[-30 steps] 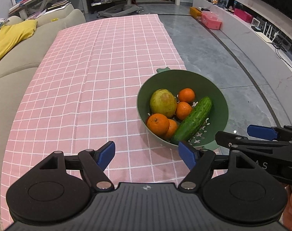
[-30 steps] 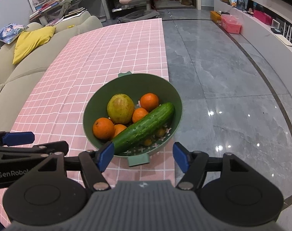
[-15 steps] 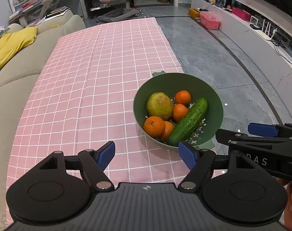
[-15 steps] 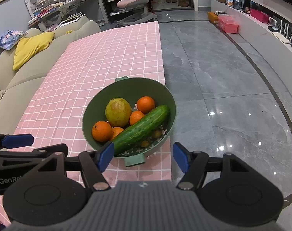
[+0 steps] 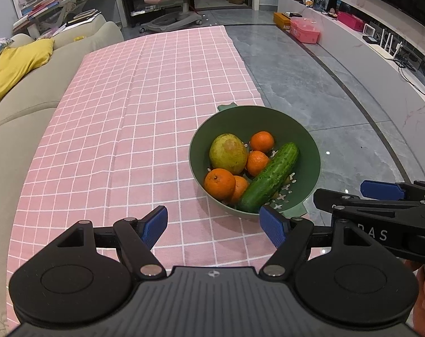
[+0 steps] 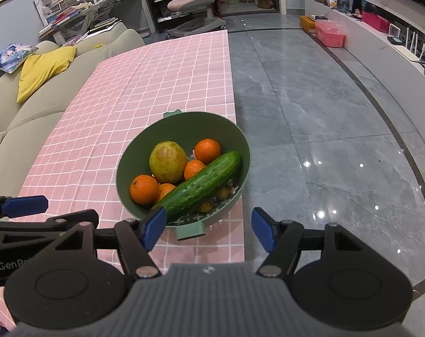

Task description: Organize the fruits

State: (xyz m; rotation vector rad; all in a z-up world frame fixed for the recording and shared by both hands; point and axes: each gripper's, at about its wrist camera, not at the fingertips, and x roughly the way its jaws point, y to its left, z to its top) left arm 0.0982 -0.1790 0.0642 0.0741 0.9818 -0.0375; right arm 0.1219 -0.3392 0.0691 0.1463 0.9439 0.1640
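Note:
A green colander bowl point(image 5: 307, 140) point(image 6: 184, 126) sits at the right edge of a pink checked tablecloth point(image 5: 128, 129). It holds a cucumber point(image 5: 270, 178) point(image 6: 201, 185), a yellow-green mango point(image 5: 227, 153) point(image 6: 167, 161) and several oranges point(image 5: 219, 183) point(image 6: 144, 189). My left gripper point(image 5: 213, 226) is open and empty, above the cloth just in front of the bowl. My right gripper point(image 6: 208, 231) is open and empty, in front of the bowl's near handle point(image 6: 190, 230). The right gripper also shows at the right of the left wrist view point(image 5: 380, 193).
A beige sofa point(image 5: 21, 106) with a yellow cushion point(image 5: 18, 64) runs along the left of the cloth. Grey glossy floor point(image 6: 324, 112) lies to the right. A pink chair point(image 6: 195, 8) and a desk stand at the back. A low white shelf point(image 5: 366, 47) runs along the right wall.
Both grippers have drawn back and up a little from the bowl, which now looks smaller and farther off. Both stay open; the fruit has not moved.

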